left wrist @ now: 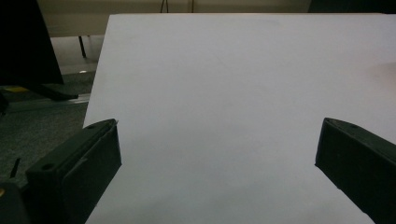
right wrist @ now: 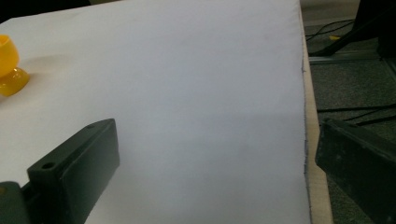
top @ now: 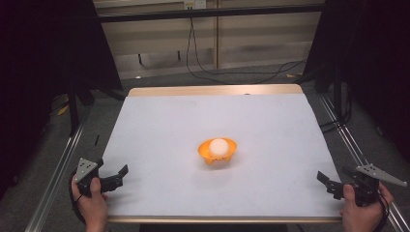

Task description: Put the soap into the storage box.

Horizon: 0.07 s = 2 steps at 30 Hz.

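An orange bowl (top: pixel 217 152) holding a white ball (top: pixel 219 146) stands in the middle of the white table (top: pixel 193 116). My left gripper (top: pixel 121 176) rests at the front left corner, held by a hand, with its jaws apart and nothing between them. In the left gripper view its jaws (left wrist: pixel 219 135) frame bare white surface. My right gripper (top: pixel 325 182) sits at the front right corner, open and empty, straddling the table's right edge. The right gripper view (right wrist: pixel 217 128) catches the orange bowl (right wrist: pixel 7 65) at its far left edge.
A wooden rim (top: pixel 215 90) borders the table's far side. Metal rails (top: pixel 58 164) run along both sides over grey carpet. Black cables (top: pixel 232 72) lie on the floor behind the table, and dark stands (top: pixel 72 96) rise at the left and right.
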Tool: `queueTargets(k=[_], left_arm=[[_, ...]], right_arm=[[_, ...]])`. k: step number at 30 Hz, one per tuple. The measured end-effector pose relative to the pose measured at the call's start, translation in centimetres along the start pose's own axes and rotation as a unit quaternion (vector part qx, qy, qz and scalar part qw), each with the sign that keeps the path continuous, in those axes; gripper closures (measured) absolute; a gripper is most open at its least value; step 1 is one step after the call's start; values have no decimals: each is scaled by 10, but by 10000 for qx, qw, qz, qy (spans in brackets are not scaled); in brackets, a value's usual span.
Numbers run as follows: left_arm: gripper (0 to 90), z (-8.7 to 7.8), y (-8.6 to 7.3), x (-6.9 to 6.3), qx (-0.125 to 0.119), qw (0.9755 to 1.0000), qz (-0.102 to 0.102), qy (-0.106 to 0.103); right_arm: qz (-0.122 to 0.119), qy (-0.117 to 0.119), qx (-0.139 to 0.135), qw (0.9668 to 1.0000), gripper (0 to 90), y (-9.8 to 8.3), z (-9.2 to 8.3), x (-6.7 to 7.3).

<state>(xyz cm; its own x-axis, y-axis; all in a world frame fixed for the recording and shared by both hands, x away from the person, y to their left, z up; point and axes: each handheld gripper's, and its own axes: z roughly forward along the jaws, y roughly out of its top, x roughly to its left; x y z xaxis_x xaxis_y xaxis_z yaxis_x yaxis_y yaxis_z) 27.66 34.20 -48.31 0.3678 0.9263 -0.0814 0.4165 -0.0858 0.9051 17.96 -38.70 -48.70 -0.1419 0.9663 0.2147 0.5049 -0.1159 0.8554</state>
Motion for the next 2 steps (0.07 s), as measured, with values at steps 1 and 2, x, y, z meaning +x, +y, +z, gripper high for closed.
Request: queueTargets(k=[1,2], left_arm=[[0,1,0,0,27,10000,-32,23],[0,1,1,1,72,10000,-31,56]], right_arm=[[-40,-101,13,9999,0,0,0,2],[-40,-101,13,9999,0,0,0,2]])
